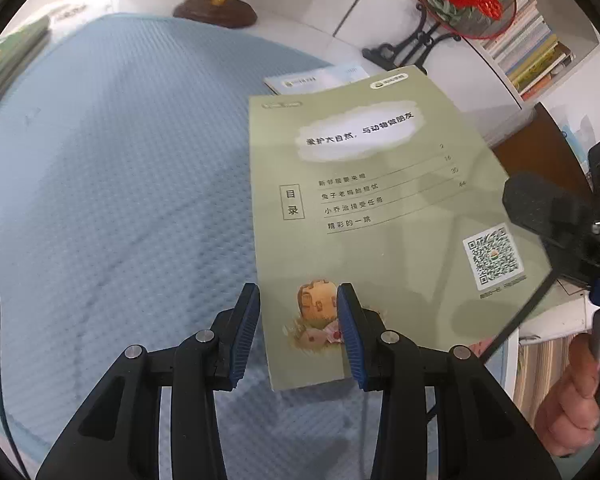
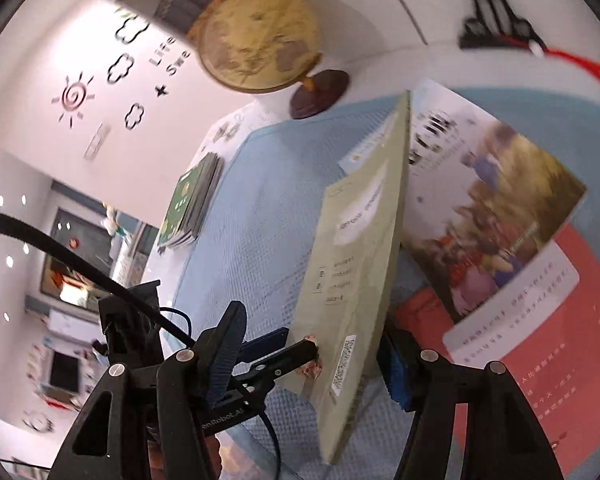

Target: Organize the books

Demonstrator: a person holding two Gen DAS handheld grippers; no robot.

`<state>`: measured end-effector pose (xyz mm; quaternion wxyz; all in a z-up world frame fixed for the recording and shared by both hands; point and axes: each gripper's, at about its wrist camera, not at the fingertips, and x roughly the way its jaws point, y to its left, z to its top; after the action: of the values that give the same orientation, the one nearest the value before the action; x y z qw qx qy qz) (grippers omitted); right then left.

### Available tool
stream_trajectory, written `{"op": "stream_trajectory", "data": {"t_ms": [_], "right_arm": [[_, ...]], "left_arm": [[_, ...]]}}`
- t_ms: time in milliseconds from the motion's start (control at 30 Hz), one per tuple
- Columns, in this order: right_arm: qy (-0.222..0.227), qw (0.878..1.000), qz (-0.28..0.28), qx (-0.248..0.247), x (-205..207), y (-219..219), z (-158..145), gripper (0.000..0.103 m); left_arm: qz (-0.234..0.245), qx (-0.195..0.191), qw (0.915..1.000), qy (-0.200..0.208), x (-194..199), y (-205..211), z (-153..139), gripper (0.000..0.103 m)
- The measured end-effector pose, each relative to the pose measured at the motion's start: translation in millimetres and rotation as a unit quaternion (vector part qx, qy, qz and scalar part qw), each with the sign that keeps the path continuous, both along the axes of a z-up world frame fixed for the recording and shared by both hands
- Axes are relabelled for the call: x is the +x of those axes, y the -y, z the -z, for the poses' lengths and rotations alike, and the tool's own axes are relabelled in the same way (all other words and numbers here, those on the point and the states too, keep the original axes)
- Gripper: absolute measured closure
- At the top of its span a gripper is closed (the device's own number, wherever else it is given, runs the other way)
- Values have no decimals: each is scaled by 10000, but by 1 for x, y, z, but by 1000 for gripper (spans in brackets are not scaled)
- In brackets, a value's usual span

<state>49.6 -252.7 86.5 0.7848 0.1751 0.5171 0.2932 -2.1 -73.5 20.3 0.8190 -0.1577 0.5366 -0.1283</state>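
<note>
Blue quilted cloth [image 1: 112, 184] covers the table. Far left on it lies a stack of green books [image 2: 188, 204], beyond it a globe [image 2: 260, 36] on a dark base. Nearer, the left gripper [image 1: 298, 332] pinches the bottom edge of a thin green book [image 1: 372, 208], one pad above the back cover and one apparently beneath, lifting it clear of the cloth. To the right, the right gripper [image 2: 312, 364] straddles the same book's lower corner; its fingers [image 2: 398, 372] look loosened, but whether they touch the cover I cannot tell. Right again, an illustrated book [image 2: 488, 216] and a red book [image 2: 532, 320] lie flat. To carry the green book well, the left pinch should likely stay firm and the book level, so it lands squarely on the green stack.
</note>
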Motion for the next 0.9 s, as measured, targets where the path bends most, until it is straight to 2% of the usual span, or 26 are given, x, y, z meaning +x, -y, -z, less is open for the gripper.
{"op": "stream_trajectory", "data": {"t_ms": [167,267,500,600,900], "right_arm": [[184,9995,-260,15,-6,-32,-16,42],[292,9984,-476,58,-9,-58,-24,42],[18,9951,-936,313,-8,-123,-14,42],[-127,9931,-1112,343,-9,-151,-4,42],[-529,9896,-1332,-145,-8,-202,39,42]], "left_arm": [[-298,259,9989,238,-14,-25,-18,67],[-669,493,9960,342,-28,-54,-32,67],[-1623,1094,9803,273,-55,-135,-54,67],[-1895,1341,9726,103,-67,-163,-51,67],[-2293,1471,9613,-406,-95,-204,-18,67]]}}
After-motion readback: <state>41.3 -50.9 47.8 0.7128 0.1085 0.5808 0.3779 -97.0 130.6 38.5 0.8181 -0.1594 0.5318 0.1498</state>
